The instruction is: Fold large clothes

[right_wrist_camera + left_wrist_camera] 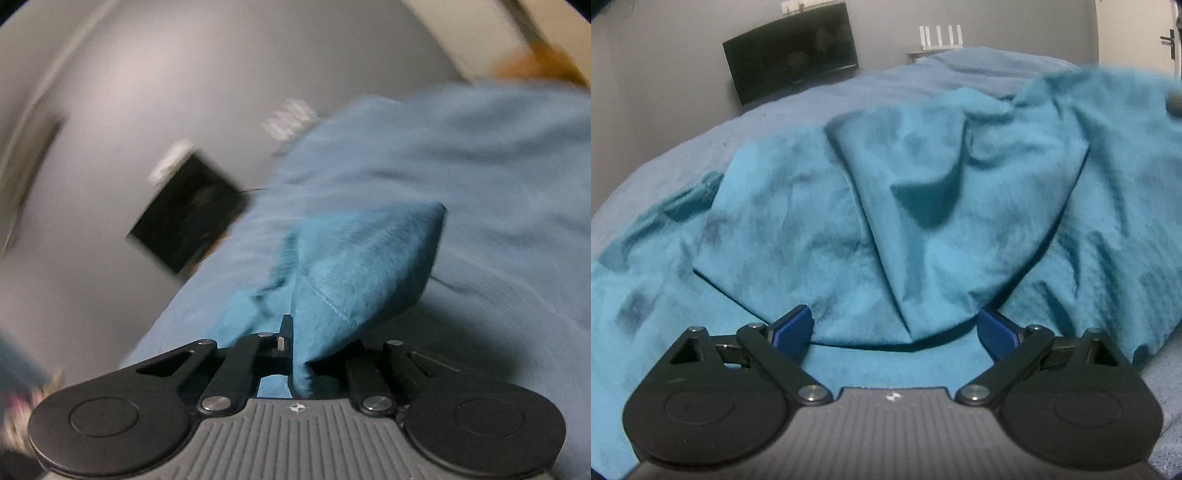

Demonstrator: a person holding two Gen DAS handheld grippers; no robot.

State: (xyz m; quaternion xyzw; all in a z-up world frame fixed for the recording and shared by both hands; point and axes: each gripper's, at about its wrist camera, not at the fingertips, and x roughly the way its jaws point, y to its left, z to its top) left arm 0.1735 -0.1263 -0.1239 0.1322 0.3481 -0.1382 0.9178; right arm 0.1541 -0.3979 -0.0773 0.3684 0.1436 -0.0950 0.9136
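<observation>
A large teal garment [886,221] lies crumpled in folds across the bed. In the left wrist view my left gripper [897,325] is open, its blue fingertips [794,325] spread on either side of a hanging fold of the cloth, just above a lower layer. In the right wrist view my right gripper [295,332] is shut on a corner of the teal garment [351,266], which is lifted above the bed and bulges forward past the fingers. That view is blurred by motion.
The bed has a light blue sheet [849,92], which also shows in the right wrist view [461,166]. A black monitor [792,51] and a white router [940,37] stand against the grey wall behind. A door [1137,33] is at the far right.
</observation>
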